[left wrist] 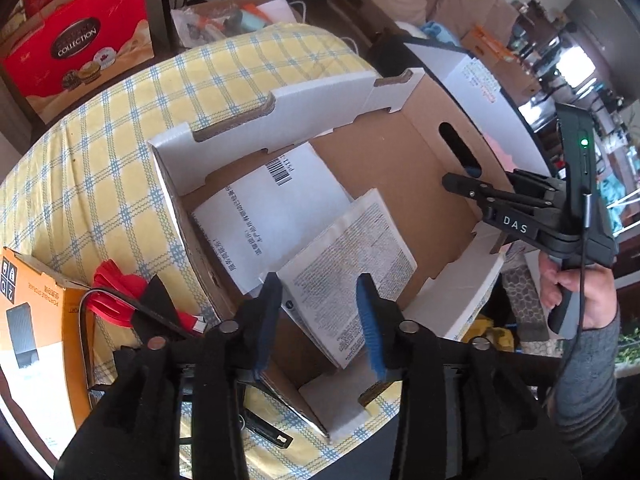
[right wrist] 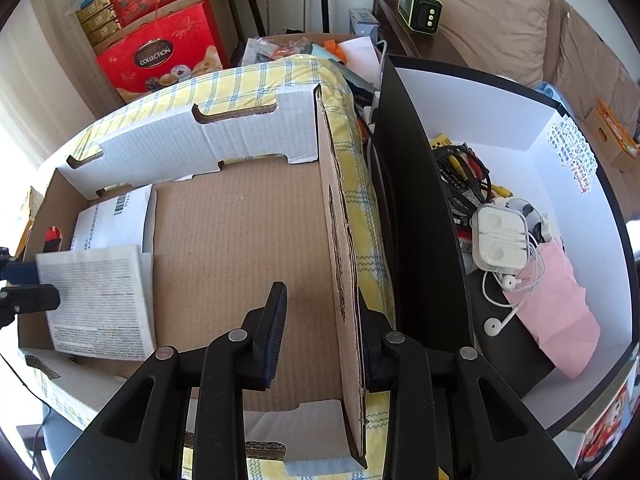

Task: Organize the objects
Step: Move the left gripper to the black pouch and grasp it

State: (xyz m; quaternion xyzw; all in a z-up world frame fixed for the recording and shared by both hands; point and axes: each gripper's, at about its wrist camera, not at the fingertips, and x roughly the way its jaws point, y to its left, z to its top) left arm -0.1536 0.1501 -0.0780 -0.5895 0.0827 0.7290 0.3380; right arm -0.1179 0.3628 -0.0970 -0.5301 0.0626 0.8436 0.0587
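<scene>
Straddling the near edge of a printed leaflet [left wrist: 352, 256], the left gripper [left wrist: 320, 320] has its blue-padded fingers [left wrist: 370, 320] spread, one on each side of the paper; whether either pad touches it cannot be told. The leaflet, covered in fine print too small to read, lies tilted inside an open corrugated cardboard box [left wrist: 400, 152], overlapping a white sheet [left wrist: 272, 200] that carries a barcode and a line of Chinese text. The box sits on a yellow and blue checked cloth [left wrist: 120, 168]. At 3 o'clock in the left wrist view, the right gripper [left wrist: 456, 182], marked "DAS" with a green light lit on its body, reaches over the box's right wall. In the right wrist view its fingers [right wrist: 276, 332] stand apart on either side of that upright wall [right wrist: 344, 260], the left one clear of it; the right one is mostly hidden behind the cardboard, so contact cannot be judged. At 3 o'clock there, a black-walled white box [right wrist: 532, 120] holds a white earphone case [right wrist: 500, 240], loose earbuds, a pink bag [right wrist: 556, 308] and tangled cables. At 11 o'clock in both views stands a red gift box [right wrist: 160, 56] reading "COLLECTION". An orange carton [left wrist: 40, 320] lies at 8 o'clock in the left wrist view, its small print illegible.
</scene>
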